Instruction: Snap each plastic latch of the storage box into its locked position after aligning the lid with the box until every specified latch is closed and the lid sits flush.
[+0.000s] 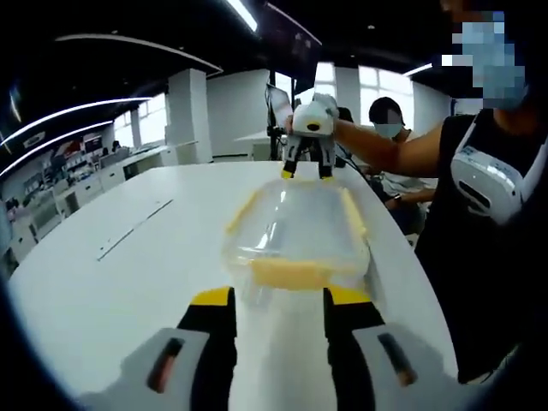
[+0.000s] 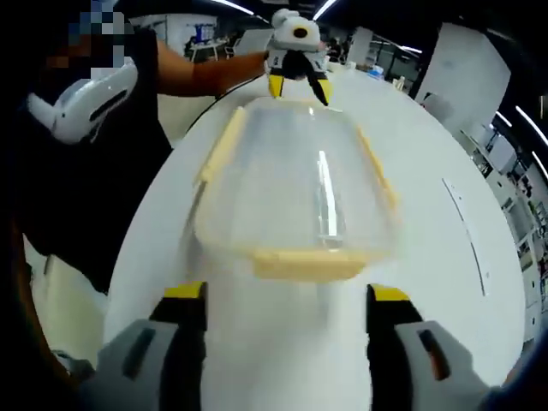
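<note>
A clear plastic storage box (image 1: 295, 224) (image 2: 295, 175) with its lid on lies lengthwise on the white table (image 1: 128, 257) (image 2: 428, 282). Yellow latches run along its sides and ends. In the left gripper view, the near end latch (image 1: 289, 272) lies just ahead of my open left gripper (image 1: 280, 300), with nothing between the jaws. My right gripper (image 1: 308, 169) hovers open at the box's far end. In the right gripper view, the opposite end latch (image 2: 308, 264) sits just ahead of my open right gripper (image 2: 287, 295), while the left gripper (image 2: 298, 84) stands open at the far end.
The person (image 1: 488, 214) (image 2: 86, 171) holding the grippers stands against the table's long edge beside the box. Another person (image 1: 390, 120) sits beyond the table's far end. Desks and shelves line the room (image 1: 86, 171) behind.
</note>
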